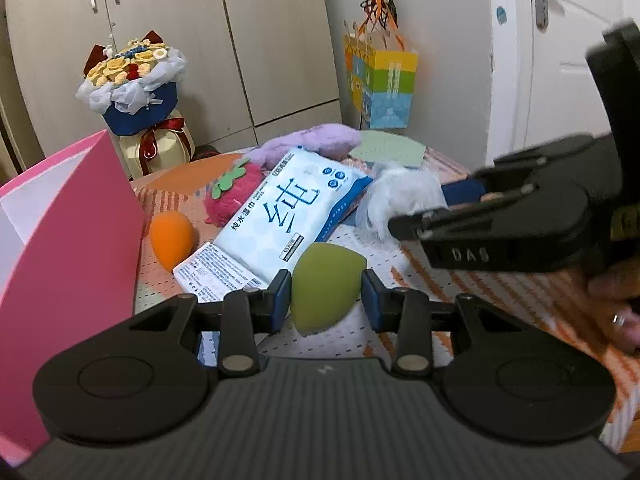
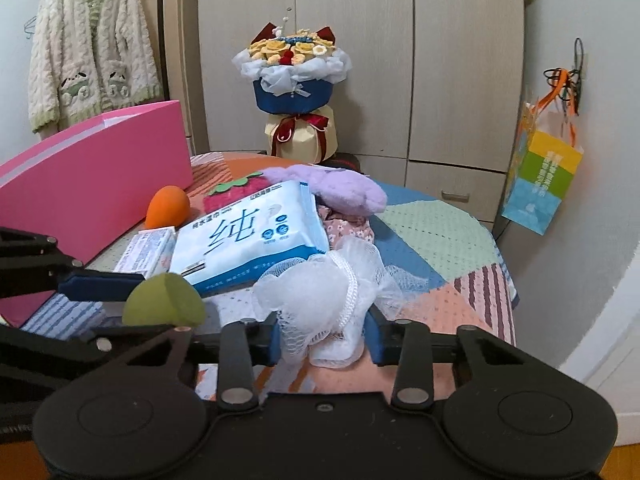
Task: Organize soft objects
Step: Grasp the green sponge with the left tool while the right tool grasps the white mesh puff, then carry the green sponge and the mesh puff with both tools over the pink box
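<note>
The left gripper [image 1: 326, 300] is squeezing its two blue fingers [image 1: 280, 300] on something small. The right gripper [image 2: 325, 338] is pressing its fingers [image 2: 378, 340] in from both sides too. The two grippers are sitting close together, side by side.

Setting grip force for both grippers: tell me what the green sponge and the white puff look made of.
Green sponge, between the left gripper fingers: looks like matte, fine-pored foam; smooth, no shine, one flat cut face. White puff, between the right gripper fingers: looks like gathered plastic mesh netting, translucent and ruffled, tied with a white cord. Both seem compressible, though the look alone can't confirm it.
</note>
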The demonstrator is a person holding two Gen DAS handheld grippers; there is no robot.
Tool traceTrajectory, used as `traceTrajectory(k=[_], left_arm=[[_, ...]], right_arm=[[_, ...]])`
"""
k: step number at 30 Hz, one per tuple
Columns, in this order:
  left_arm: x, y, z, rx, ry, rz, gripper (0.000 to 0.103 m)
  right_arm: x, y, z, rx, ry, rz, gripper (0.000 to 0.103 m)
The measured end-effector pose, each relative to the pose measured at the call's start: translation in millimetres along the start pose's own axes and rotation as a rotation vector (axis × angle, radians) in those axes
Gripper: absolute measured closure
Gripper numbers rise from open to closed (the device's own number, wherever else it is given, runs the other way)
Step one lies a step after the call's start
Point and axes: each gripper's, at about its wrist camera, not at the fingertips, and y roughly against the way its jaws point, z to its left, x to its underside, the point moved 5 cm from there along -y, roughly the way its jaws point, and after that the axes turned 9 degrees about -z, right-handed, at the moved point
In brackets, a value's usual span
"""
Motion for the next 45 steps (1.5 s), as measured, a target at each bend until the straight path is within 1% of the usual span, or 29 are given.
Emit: traceTrajectory(k=[4,6,10,15,20,24,29,32,39,45], left_arm=[[-0.8,9.1,1.3,0.032,0.027,0.008,0.066],[-0.2,14.7,2.2,0.035,0.037,0.006,0.066],[2.0,32.6,6.0,0.046,0.047,-0.008,0.066],[8.8,58.0,15.4,0.052,0.051,-0.001,0.066],[19.4,83.9,24.3,0.042,0.016,0.024,0.066],[30.4,100.3,37.0,0.061,0.05,0.072,0.066],[43.9,120.5,48.5,0.073,0.051,0.127,0.067],[47.7,133.1,60.7,0.084,0.079,0.149,0.067],[46.4,164.9,92.7,0.056,0.115,0.154,0.067],[39.8,194.3,122.4,0.0,0.139,0.13,0.067]], right_arm=[[4.6,14.1,6.6,0.023,-0.019,-0.007,0.068],[7.2,21.5,10.6,0.034,-0.017,-0.014,0.071],[14.7,37.3,24.6,0.028,0.018,-0.01,0.072],[21.9,59.4,43.4,0.019,0.035,-0.002,0.072],[22.9,81.6,63.6,-0.028,0.027,0.012,0.072],[20.5,98.6,83.4,-0.074,0.043,0.021,0.072],[19.4,114.3,108.9,-0.143,0.056,0.084,0.072],[16.1,123.3,126.4,-0.196,0.071,0.112,0.072],[-3.0,142.6,161.0,-0.296,0.082,0.107,0.072],[-25.6,151.1,186.4,-0.393,0.092,0.098,0.072]])
